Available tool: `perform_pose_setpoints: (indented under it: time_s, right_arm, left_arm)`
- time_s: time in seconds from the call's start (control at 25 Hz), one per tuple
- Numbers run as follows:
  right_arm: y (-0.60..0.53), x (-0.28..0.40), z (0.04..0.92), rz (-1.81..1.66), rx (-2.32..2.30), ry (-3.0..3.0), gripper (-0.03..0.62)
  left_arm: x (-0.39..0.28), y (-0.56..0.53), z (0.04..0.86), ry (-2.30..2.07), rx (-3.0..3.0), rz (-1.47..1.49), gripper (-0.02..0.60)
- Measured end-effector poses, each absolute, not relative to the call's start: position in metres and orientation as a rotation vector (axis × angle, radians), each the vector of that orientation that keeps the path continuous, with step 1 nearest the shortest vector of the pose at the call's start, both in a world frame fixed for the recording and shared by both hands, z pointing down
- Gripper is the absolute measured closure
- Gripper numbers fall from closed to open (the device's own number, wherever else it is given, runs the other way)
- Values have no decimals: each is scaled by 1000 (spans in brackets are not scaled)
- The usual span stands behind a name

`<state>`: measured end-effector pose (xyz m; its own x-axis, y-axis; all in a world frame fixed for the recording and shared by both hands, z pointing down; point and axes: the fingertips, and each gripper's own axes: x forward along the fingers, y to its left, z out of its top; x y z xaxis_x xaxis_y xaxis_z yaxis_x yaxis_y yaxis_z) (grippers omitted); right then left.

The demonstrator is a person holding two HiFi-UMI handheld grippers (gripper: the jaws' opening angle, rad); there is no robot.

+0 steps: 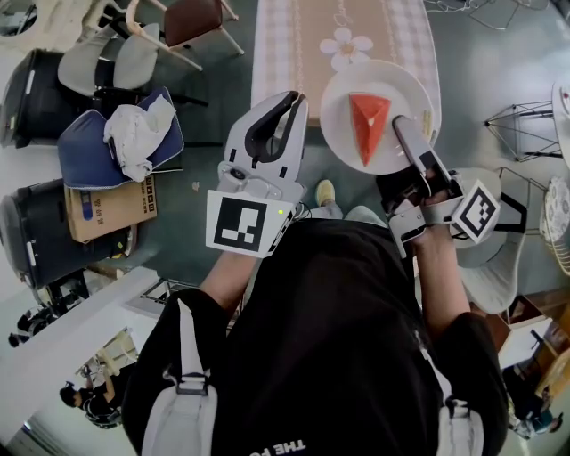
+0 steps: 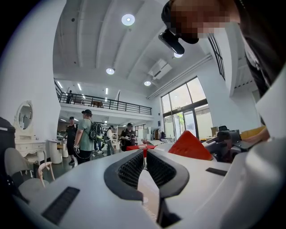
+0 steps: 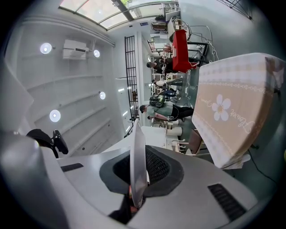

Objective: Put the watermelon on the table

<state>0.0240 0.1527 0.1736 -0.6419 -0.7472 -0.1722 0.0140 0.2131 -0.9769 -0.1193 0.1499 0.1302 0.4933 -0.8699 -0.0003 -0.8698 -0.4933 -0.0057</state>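
Note:
A red watermelon wedge (image 1: pixel 367 125) lies on a white plate (image 1: pixel 343 111), held in the air just short of the table's (image 1: pixel 294 53) near end. My right gripper (image 1: pixel 401 125) is shut on the plate's near right rim. In the right gripper view, that rim (image 3: pixel 137 134) stands edge-on between the pads of the right gripper (image 3: pixel 139 154). The table's checked cloth with a flower print (image 3: pixel 232 107) lies ahead. My left gripper (image 1: pixel 289 96) is level to the plate's left, shut and holding nothing. In the left gripper view the wedge (image 2: pixel 190 146) shows to the right of the left gripper (image 2: pixel 144 154).
Chairs (image 1: pixel 191 18) stand left of the table. A blue seat with white cloth (image 1: pixel 120 138), a cardboard box (image 1: pixel 111 209) and black cases (image 1: pixel 31 89) fill the left floor. A wire stool (image 1: pixel 525 120) stands at right. People (image 2: pixel 85 134) stand far off.

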Motion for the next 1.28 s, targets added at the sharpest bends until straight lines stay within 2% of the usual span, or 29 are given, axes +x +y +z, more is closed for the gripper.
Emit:
perform_pose_setpoints:
  time_s: [1.28]
  right_arm:
    - [84,42,171,-1517,-658,1842,572]
  left_arm:
    - [-103,92,130,1636,-2702,-27,549]
